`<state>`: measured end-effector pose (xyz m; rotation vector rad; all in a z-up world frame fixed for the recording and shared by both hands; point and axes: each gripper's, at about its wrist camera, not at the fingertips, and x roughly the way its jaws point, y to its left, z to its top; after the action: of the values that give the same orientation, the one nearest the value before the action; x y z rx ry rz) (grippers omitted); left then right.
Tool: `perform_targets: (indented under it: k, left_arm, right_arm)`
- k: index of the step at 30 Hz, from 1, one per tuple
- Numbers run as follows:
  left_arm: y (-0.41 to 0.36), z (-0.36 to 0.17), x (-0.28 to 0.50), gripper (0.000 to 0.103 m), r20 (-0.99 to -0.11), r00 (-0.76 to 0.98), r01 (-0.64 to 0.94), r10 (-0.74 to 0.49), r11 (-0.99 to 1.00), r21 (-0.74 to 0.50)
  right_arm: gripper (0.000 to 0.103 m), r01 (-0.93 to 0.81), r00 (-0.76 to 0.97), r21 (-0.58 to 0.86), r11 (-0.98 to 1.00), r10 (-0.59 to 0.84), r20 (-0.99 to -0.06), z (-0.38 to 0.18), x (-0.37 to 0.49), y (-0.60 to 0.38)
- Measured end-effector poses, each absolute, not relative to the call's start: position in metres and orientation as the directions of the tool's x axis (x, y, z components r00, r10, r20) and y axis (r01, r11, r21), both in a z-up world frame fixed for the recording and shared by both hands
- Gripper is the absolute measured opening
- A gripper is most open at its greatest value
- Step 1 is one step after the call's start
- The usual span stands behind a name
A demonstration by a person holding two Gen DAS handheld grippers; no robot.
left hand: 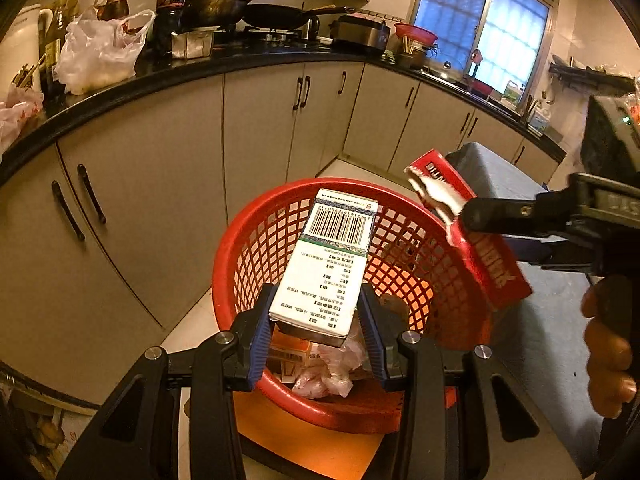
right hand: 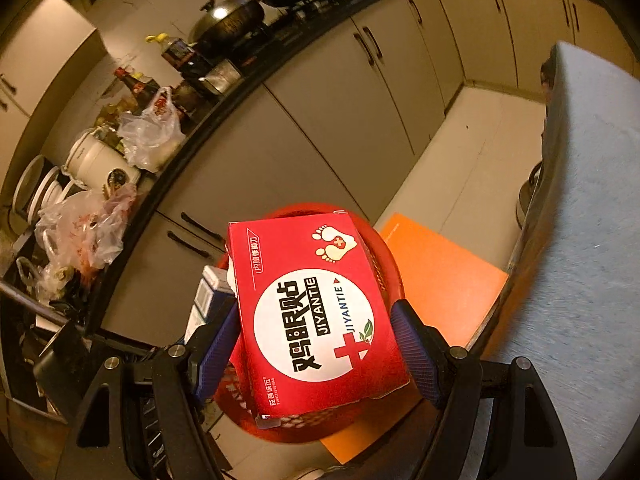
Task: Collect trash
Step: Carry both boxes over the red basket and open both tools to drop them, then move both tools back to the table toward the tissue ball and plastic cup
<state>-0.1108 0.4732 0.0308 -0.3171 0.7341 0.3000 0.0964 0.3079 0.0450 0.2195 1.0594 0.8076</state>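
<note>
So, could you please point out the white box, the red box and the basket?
white box [left hand: 320, 276]: left wrist view, its printed face.
red box [right hand: 316, 312]: right wrist view, its white circle.
basket [left hand: 224, 264]: left wrist view, its left rim.

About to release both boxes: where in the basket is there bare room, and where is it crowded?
Red basket: the far half, by the rim toward the cabinets, shows bare mesh. The near side is crowded with an orange box and pink bags, right under the white box. The red box hangs above the basket.

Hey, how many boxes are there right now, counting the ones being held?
3, maybe more hidden. White box in the left gripper over the red basket; red box in the right gripper; orange box inside the basket.
</note>
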Motion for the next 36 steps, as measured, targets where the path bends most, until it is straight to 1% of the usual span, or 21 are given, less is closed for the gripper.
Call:
perform_targets:
  k: [4, 6, 7, 13, 17, 22, 28, 36]
  left_arm:
    - [0.476, 0.029, -0.110, 0.040, -0.693, 0.707, -0.371, 0.145, 0.909, -0.189]
    - [0.475, 0.029, -0.109, 0.046, -0.690, 0.709, -0.369, 0.143, 0.910, -0.191]
    - [0.474, 0.029, -0.110, 0.047, -0.688, 0.711, -0.372, 0.147, 0.908, -0.191]
    - [0.472, 0.033, -0.116, 0.047, -0.683, 0.718, -0.373, 0.138, 0.903, -0.210]
    - [0.458, 0.040, -0.119, 0.048, -0.670, 0.733, -0.345, 0.118, 0.913, -0.217]
    - [0.422, 0.054, -0.120, 0.051, -0.642, 0.762, -0.280, 0.083, 0.937, -0.211]
    - [0.367, 0.068, -0.118, 0.054, -0.614, 0.789, -0.177, 0.013, 0.962, -0.208]
    - [0.295, 0.069, -0.110, 0.054, -0.640, 0.765, -0.054, -0.071, 0.984, -0.173]
  right_arm:
    - [0.082, -0.475, 0.242, 0.525, 0.706, 0.679, -0.693, 0.037, 0.100, 0.311]
    - [0.082, -0.481, 0.229, 0.534, 0.695, 0.688, -0.689, 0.036, 0.101, 0.312]
    - [0.082, -0.484, 0.226, 0.536, 0.692, 0.690, -0.687, 0.037, 0.100, 0.312]
    - [0.082, -0.487, 0.228, 0.543, 0.684, 0.700, -0.677, 0.041, 0.096, 0.305]
    - [0.082, -0.483, 0.240, 0.554, 0.678, 0.711, -0.661, 0.047, 0.088, 0.288]
    - [0.082, -0.467, 0.267, 0.574, 0.672, 0.726, -0.633, 0.055, 0.070, 0.246]
    - [0.082, -0.418, 0.338, 0.571, 0.706, 0.704, -0.624, 0.062, 0.044, 0.176]
    - [0.082, -0.338, 0.471, 0.537, 0.773, 0.633, -0.615, 0.067, 0.014, 0.063]
